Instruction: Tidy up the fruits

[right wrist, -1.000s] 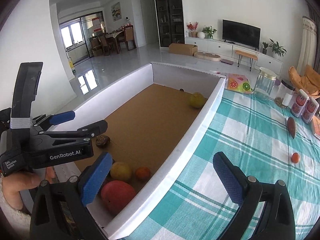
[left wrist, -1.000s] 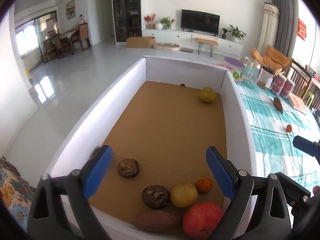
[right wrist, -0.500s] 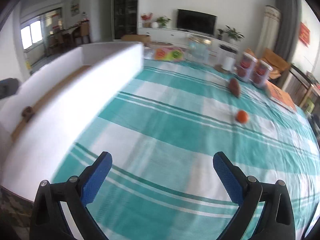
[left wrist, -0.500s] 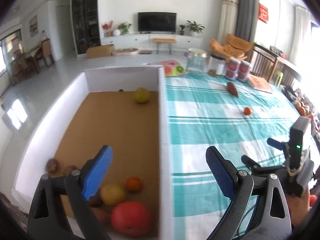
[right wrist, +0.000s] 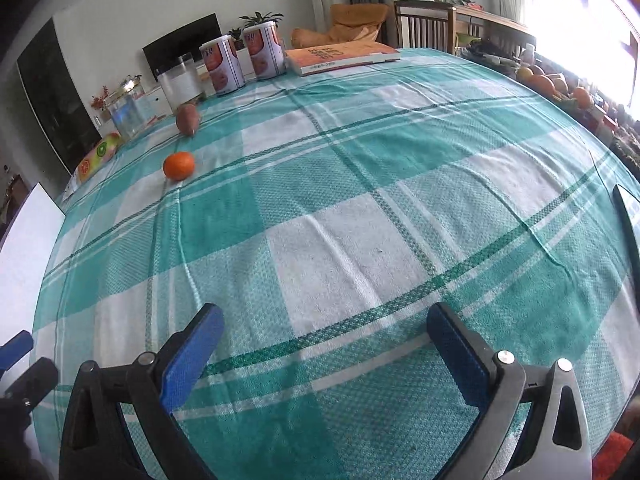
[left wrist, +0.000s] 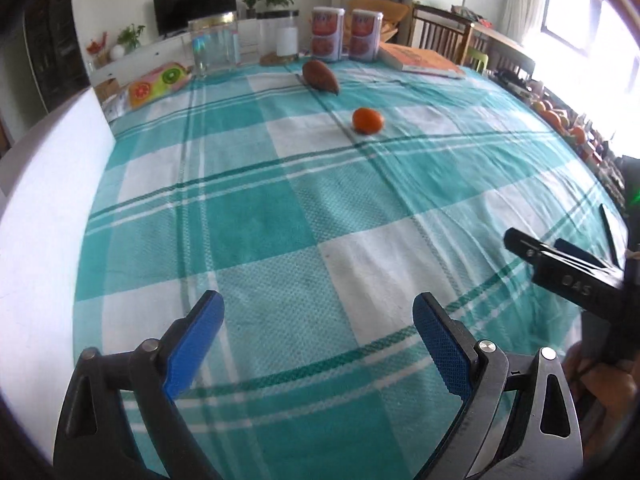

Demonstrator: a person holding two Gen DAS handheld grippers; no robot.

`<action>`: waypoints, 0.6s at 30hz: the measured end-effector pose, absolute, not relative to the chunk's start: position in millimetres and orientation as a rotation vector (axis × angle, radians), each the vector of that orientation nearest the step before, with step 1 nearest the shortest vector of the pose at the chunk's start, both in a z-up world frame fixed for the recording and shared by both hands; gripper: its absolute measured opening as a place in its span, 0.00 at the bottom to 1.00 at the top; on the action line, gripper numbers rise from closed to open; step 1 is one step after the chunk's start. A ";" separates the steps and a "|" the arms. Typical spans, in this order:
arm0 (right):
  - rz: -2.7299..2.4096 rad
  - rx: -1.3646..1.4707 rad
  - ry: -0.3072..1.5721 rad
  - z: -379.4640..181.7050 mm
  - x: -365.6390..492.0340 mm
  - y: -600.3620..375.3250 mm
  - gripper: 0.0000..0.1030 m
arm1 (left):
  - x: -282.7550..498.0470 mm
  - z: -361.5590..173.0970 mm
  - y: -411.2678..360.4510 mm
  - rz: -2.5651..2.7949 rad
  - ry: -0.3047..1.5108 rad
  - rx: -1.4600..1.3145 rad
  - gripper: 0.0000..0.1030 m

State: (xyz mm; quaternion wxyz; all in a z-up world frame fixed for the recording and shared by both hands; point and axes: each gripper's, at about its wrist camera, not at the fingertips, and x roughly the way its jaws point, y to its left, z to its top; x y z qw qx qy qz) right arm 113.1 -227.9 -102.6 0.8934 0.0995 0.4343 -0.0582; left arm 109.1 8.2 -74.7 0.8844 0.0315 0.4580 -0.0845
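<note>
Both views have swung off the white box (left wrist: 44, 208) onto the checked table (left wrist: 320, 208) since half a second ago. Left tool (left wrist: 318, 326) spread wide, holding nothing, above the cloth. Right tool (right wrist: 324, 338) likewise wide apart, empty. Tangerine (left wrist: 368, 120) and sweet potato (left wrist: 320, 75) lie near the table's far edge, well apart from both tools.

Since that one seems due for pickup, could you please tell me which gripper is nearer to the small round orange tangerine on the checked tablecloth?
Left, though narrowly. The left gripper faces the small round orange tangerine almost straight ahead; the right gripper has it far off to its left. Both are open and well short.
</note>
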 end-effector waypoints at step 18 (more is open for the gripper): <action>-0.159 0.140 0.932 -108.7 117.1 -217.5 1.00 | 252.2 -63.7 -70.2 -0.275 0.821 0.054 0.90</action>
